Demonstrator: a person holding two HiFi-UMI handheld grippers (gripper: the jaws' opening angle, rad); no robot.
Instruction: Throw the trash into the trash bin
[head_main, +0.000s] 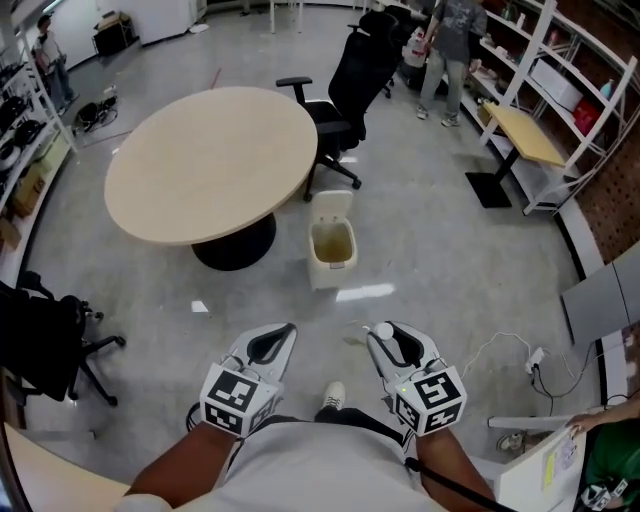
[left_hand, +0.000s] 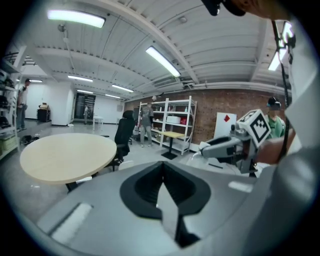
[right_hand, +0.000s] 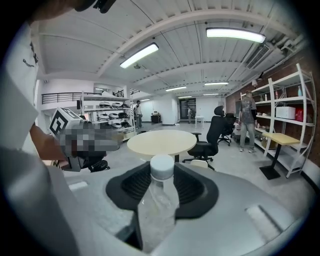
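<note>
Grips clear, white-capped bottle (right_hand: 159, 207) between jaws of right gripper (head_main: 388, 336). Holds left gripper (head_main: 283, 331) pinched together on nothing. Faces lid-up trash bin (head_main: 330, 273) on floor ahead, just beside round table (head_main: 210, 160), well apart from bottle.

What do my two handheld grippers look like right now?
The left gripper and the right gripper both have light grey, wedge-shaped bodies, with black ribbed pads lining the jaws. Each carries a white cube printed with black square markers: the left cube and the right cube. The person wears a white top.
</note>
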